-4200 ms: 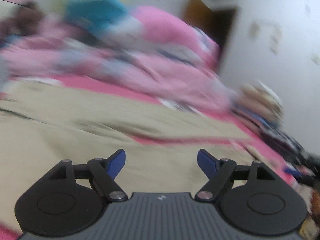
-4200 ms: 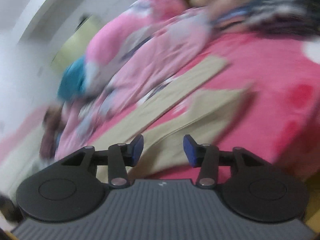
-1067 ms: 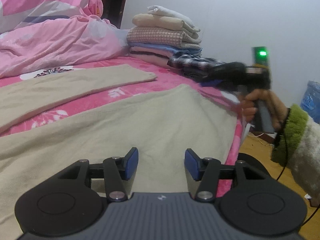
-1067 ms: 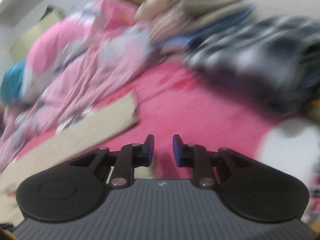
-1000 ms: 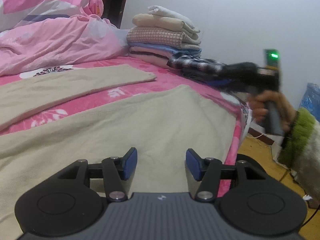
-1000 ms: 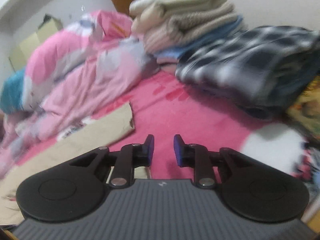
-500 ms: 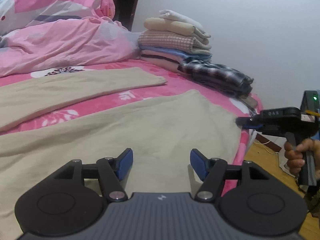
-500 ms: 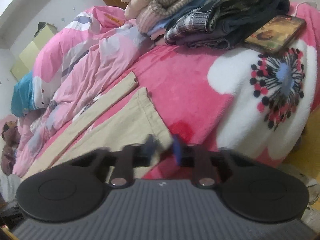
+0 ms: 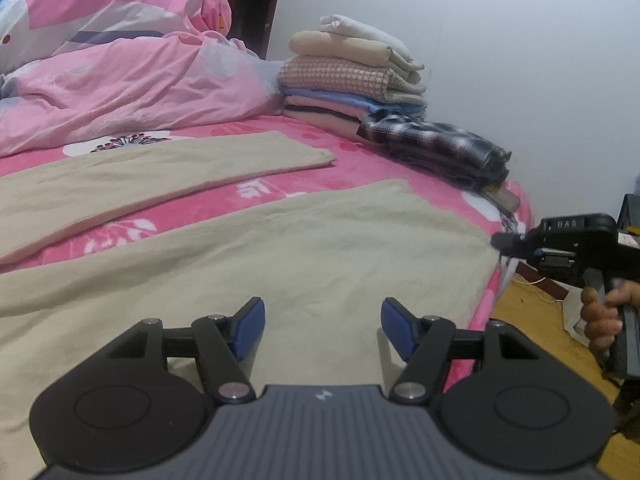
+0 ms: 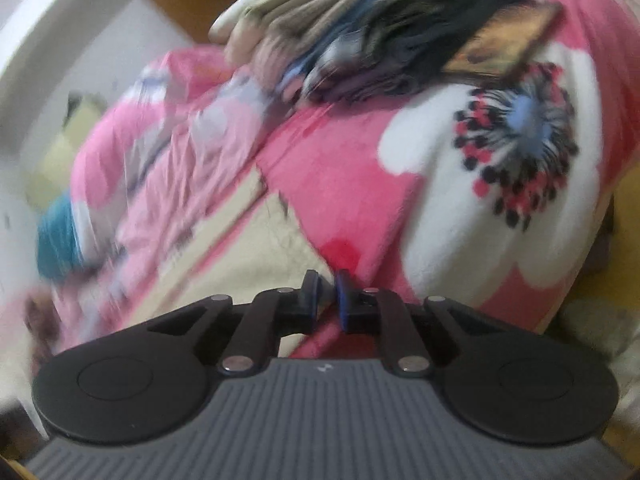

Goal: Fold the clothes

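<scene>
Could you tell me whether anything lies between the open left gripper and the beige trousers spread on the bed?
Nothing visible does. The left gripper hangs open directly above the near leg of the beige trousers, with only bare cloth ahead of its fingers. The stack of folded clothes sits far back by the wall, clear of it.

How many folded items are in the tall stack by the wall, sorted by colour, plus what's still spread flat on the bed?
Tall stack, as far as visible:
White: 1
Beige: 1
Pink houndstooth: 1
Blue: 1
Pink: 1
Spread flat:
Beige trousers: 1
Total: 6
Layers hidden lower in the stack can't be ruled out; the plaid pile beside it isn't counted.
</scene>
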### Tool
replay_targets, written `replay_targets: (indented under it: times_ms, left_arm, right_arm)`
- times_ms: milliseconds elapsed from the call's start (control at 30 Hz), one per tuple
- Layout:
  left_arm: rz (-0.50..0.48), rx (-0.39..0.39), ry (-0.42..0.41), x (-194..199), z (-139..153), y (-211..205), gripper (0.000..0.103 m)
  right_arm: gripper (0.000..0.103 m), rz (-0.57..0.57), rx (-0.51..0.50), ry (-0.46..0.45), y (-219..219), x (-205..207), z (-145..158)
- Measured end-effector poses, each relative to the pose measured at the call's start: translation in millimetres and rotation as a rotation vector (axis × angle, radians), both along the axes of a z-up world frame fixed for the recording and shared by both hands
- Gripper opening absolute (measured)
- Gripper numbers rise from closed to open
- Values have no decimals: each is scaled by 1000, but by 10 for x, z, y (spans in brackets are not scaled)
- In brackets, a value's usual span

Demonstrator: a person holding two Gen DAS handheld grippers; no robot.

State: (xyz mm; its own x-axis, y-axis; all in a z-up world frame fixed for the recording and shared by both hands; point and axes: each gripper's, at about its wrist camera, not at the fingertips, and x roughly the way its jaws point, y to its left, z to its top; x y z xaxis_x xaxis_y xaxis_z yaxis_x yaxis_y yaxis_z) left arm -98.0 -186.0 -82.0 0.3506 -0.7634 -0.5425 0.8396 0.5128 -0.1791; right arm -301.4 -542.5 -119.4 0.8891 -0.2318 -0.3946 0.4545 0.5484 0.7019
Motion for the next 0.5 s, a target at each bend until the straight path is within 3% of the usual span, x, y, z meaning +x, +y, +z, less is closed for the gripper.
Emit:
replay_targets:
  times_ms: [133, 233, 367, 433, 500]
  left_arm:
    - [22, -6, 27, -11, 7, 160, 66]
    - [38, -10, 47, -20, 12, 279, 66]
    - [60, -16, 75, -31, 19, 439, 66]
    - [69, -29, 96, -51, 14, 557, 66]
    - [77, -45, 119, -74, 7, 686, 66]
  right_arm:
    - [11, -13, -14, -57, 34, -77, 174]
    - [12, 181, -155, -24, 380, 222, 382]
    - [13, 491, -446, 115, 1024, 760, 486]
    - [15, 553, -577, 208, 1197, 902, 427]
    - [15, 535, -567, 256, 1106, 847, 379]
